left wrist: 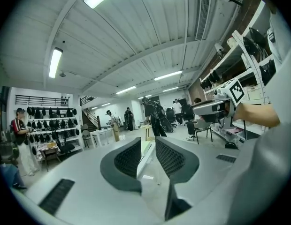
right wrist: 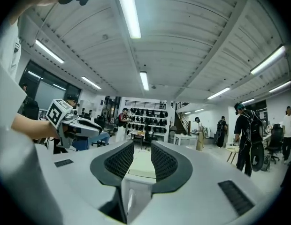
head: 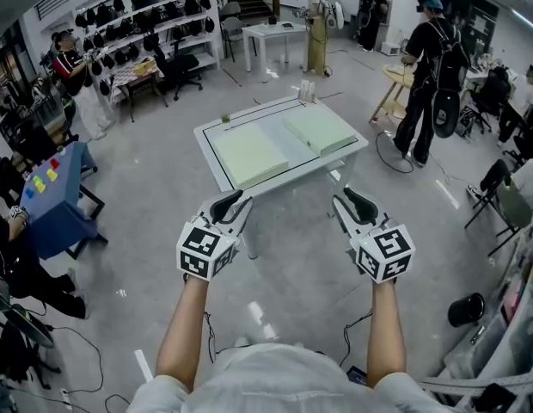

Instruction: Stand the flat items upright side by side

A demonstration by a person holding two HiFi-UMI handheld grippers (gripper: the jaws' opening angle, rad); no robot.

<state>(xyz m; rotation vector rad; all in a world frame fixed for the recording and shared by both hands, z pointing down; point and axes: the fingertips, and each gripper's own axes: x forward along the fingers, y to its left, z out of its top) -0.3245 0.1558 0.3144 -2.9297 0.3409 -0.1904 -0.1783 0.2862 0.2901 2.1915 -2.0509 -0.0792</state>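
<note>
1. Two flat items on the white table (head: 284,142): left pale green board (head: 249,155) and right pale green board (head: 320,129). Both lying flat, side by side, with a bare strip of table between them.
2. Appear thin, stiff and rather light, as far as can be judged from here. Look smooth on top, so probably slippery against the pads. Do not look fragile, but might slide away if pushed at one corner only.
3. Better taken at an edge than at the face, since a face lying flat on the table gives nothing to pinch. Probably best to catch the near edge or a corner close to the table rim, tip it up, then steady it with the other claw.
4. Left claw (head: 230,206): held about level in the air, jaws a little apart with a narrow gap, nothing between them.
5. Right claw (head: 352,206): also level, jaws a little apart, empty; only a pale board visible far ahead through the gap.
6. Left pale green board: ahead of the left claw and slightly to its right, well apart from it.
7. Right pale green board: ahead of the right claw and slightly to its left, well apart, farther off than the other board from its own claw.
8. Nothing upright yet; approach to the table needed first.
</note>
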